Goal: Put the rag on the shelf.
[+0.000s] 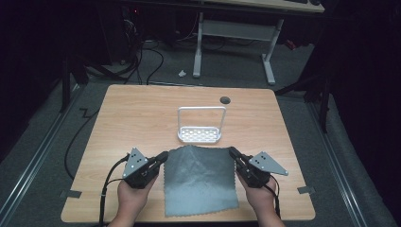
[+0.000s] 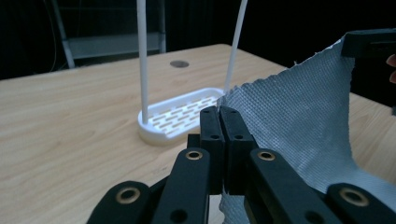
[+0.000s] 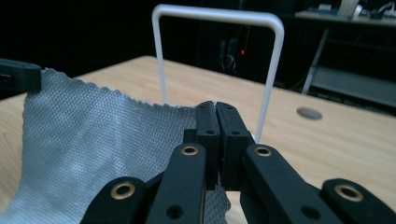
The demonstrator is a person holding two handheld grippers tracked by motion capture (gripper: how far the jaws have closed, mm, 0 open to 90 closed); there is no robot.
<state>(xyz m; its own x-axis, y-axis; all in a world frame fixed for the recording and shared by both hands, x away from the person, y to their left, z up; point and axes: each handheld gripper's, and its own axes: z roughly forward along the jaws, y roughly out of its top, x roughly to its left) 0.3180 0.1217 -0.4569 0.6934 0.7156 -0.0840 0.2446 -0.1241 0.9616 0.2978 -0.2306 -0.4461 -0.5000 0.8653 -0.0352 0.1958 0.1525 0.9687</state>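
A: What is held by the left gripper (image 1: 162,156)?

B: The far left corner of the grey cloth (image 1: 199,179) is pinched in it. In the left gripper view, the black jaws are seen pressed flat together with the cloth's edge caught between them, and the fabric is stretched away to the right.

A: And the right gripper (image 1: 234,152)?

B: The far right corner of the cloth is clamped in the same way. In the right gripper view, the jaws are closed tight on the cloth's edge, and the fabric is spread off to the left, where its other corner is gripped by the left gripper.

A: Where is the cloth placed?

B: It is spread on the near half of the wooden table (image 1: 132,113), between the two hands. Its near edge is laid flat by the table's front edge. Its far edge is lifted off the wood at both corners, and a sag is seen in the middle between the grippers.

A: What is found beyond it?

B: A white rack (image 1: 201,134) is stood just past the cloth's far edge, at the middle of the table. A slotted oval base is seen, and a thin frame is raised upright from it, squared off at the top. From above, the base is almost met by the middle of the cloth's far edge; whether they touch cannot be told.

A: Anything else on the table?

B: A round dark grommet (image 1: 225,100) is set in the wood behind the rack.
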